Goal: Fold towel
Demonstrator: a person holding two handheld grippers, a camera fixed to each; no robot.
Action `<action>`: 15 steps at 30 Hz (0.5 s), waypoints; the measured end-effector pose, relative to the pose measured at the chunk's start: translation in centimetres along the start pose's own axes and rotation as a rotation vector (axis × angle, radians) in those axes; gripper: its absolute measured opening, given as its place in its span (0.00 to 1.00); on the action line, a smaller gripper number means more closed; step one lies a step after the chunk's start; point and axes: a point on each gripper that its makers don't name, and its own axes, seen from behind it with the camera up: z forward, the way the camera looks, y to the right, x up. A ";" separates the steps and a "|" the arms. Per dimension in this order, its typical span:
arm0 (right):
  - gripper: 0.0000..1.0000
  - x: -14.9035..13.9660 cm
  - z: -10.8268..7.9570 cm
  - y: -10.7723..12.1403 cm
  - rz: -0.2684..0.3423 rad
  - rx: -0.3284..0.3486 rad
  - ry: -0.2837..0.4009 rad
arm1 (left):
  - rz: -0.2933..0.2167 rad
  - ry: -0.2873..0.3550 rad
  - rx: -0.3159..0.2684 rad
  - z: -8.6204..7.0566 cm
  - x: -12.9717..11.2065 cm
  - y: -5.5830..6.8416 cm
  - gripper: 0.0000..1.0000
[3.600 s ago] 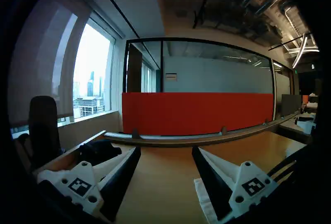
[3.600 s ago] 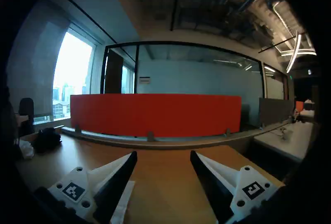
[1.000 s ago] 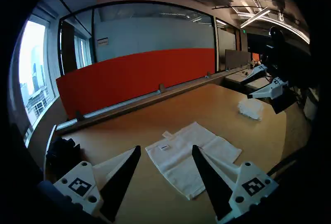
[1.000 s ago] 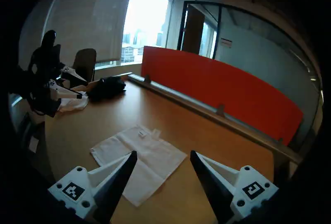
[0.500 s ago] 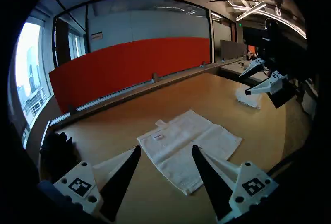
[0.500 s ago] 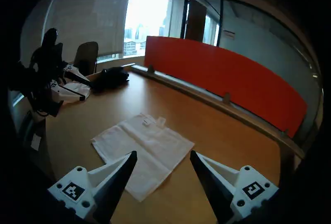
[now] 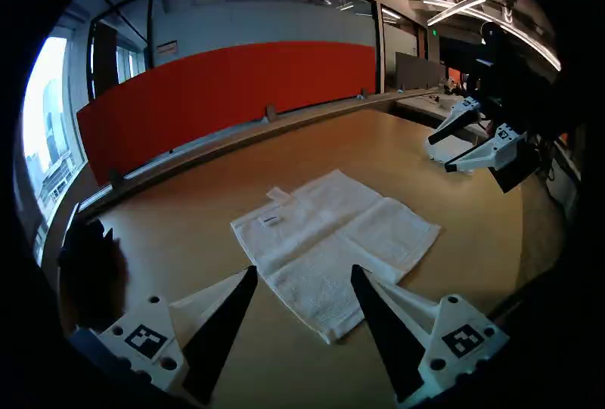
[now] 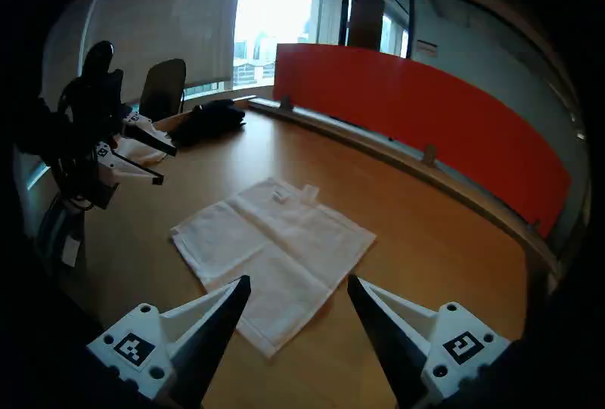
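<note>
Your white towel lies spread flat near the middle of the wooden table. One corner points back toward your left gripper and another toward your right gripper. Both tools have their fingers wide apart with nothing between them. Each hangs just short of the towel's nearest corner, and as far as I can judge neither is touching the cloth. You are facing the towel from two opposite sides, so each tool shows up small and far off in the other's view.

By my reading, no fold has been made yet. The towel lies open as a rough rectangle, and its small sewn tag sits face up near the edge that runs toward the red divider panel. Faint crease lines cross the cloth (handy guides for where to fold it).

Everything is left to do: pinch two corners along one edge, carry them over to meet the opposite edge, lay them down square, then fold again if you want it smaller. A black bag sits well apart from the towel, out of your way.
</note>
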 end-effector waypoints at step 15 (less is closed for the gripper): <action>1.00 -4.7 2.8 -1.6 0.002 0.027 -0.073 | 0.015 -0.102 -0.045 2.8 -5.5 1.4 0.92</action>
